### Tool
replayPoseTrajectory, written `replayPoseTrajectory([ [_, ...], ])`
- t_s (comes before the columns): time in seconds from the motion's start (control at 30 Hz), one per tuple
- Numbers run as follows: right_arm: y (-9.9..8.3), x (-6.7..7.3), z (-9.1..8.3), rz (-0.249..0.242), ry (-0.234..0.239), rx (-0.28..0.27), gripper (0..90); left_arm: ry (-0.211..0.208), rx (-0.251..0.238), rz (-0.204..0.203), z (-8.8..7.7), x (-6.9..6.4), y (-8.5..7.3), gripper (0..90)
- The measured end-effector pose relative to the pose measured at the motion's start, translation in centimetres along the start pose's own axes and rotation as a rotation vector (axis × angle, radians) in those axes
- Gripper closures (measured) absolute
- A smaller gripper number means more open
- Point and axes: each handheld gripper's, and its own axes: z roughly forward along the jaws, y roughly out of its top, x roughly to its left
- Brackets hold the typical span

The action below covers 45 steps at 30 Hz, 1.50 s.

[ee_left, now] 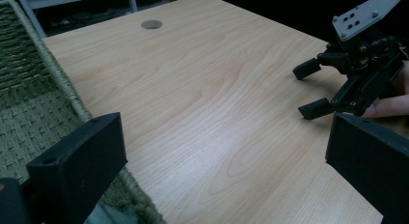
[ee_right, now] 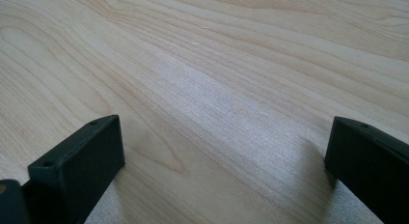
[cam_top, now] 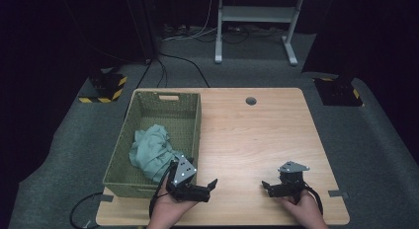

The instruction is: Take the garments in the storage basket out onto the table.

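Note:
A green woven basket (cam_top: pixel 195 125) stands on the left part of the wooden table (cam_top: pixel 257 135), with a crumpled pale green cloth (cam_top: pixel 150 150) lying inside it. My left gripper (cam_top: pixel 211 188) sits at the basket's near right corner, pointing right, open and holding nothing. In the left gripper view its jaws (ee_left: pixel 226 147) stand wide apart over bare wood, with the basket wall (ee_left: pixel 29 89) to the left. My right gripper (cam_top: pixel 267 188) rests near the front edge, pointing left toward the other one. It is open (ee_left: pixel 305 91) and empty, its jaws (ee_right: pixel 224 147) spread over bare wood.
A round grey cable hole (cam_top: pixel 251 100) sits near the table's far edge. On the grey floor behind stand a white frame (cam_top: pixel 257 17), loose cables (cam_top: pixel 188 34), and two black bases with yellow-black tape (cam_top: pixel 104 88).

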Motion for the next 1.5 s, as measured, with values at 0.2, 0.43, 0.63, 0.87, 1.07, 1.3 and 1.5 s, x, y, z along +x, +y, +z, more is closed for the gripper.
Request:
replayPoseTrajectory([
  [0.2, 0.0, 0.0, 0.0, 0.0, 0.0, 0.0, 0.0, 0.02, -0.005, -0.015, -0.6, 0.8, -0.1, 0.7],
  [0.43, 0.0, 0.0, 0.0, 0.0, 0.0, 0.0, 0.0, 0.042, -0.004, -0.025, -1.0, 1.6, -0.1, 0.7],
  [0.63, 0.0, 0.0, 0.0, 0.001, 0.001, -0.001, 0.0, 0.055, 0.013, -0.036, -0.9, 2.4, -0.1, 1.1],
  [0.87, 0.0, 0.0, 0.0, 0.0, 0.001, -0.001, 0.0, 0.093, -0.002, -0.06, -1.3, 3.8, 0.5, 1.0],
  [1.07, 0.0, 0.0, 0.0, 0.001, 0.001, -0.001, 0.0, 0.141, 0.013, -0.057, -2.1, 5.4, 1.3, 0.9],
  [1.3, 0.0, 0.0, 0.0, 0.0, 0.001, -0.001, 0.0, 0.168, -0.023, -0.062, -3.5, 7.4, 2.5, 0.8],
  [1.5, 0.0, 0.0, 0.0, -0.003, 0.004, -0.001, 0.0, 0.195, 0.007, -0.111, -3.7, 9.6, 2.6, 0.5],
])
